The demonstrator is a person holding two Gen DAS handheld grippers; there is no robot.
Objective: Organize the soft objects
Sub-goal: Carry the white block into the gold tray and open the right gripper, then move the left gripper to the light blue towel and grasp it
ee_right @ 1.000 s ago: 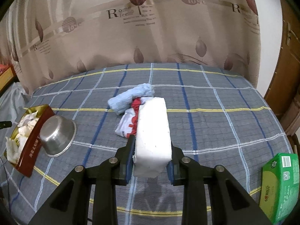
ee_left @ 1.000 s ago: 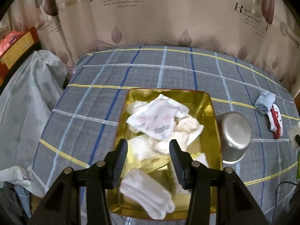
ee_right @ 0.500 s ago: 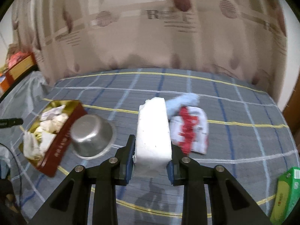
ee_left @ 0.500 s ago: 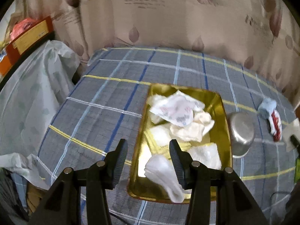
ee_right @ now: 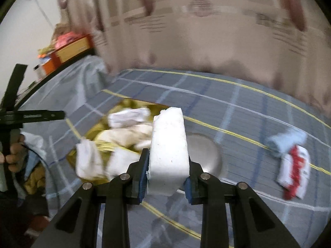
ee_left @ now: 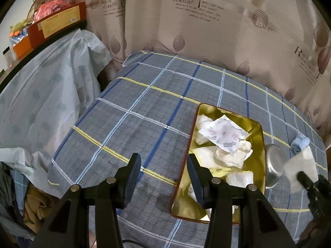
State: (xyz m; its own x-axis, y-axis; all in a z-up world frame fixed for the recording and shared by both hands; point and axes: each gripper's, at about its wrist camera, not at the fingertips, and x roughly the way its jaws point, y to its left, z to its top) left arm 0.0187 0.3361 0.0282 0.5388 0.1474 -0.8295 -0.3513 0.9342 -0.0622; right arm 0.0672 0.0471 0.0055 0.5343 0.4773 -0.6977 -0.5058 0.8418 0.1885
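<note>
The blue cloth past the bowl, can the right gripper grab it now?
Probably not yet. The right gripper is shut on a white block, so it is full. The blue cloth lies uncovered beyond the bowl, though.

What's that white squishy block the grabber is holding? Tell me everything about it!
The white foam block is a thick, long slab with rough, crumbly edges and small dark specks. The right gripper is shut on its near end, blue pads pressing both sides. It sticks out forward, held above the checked cloth near the gold tray, touching nothing else.
</note>
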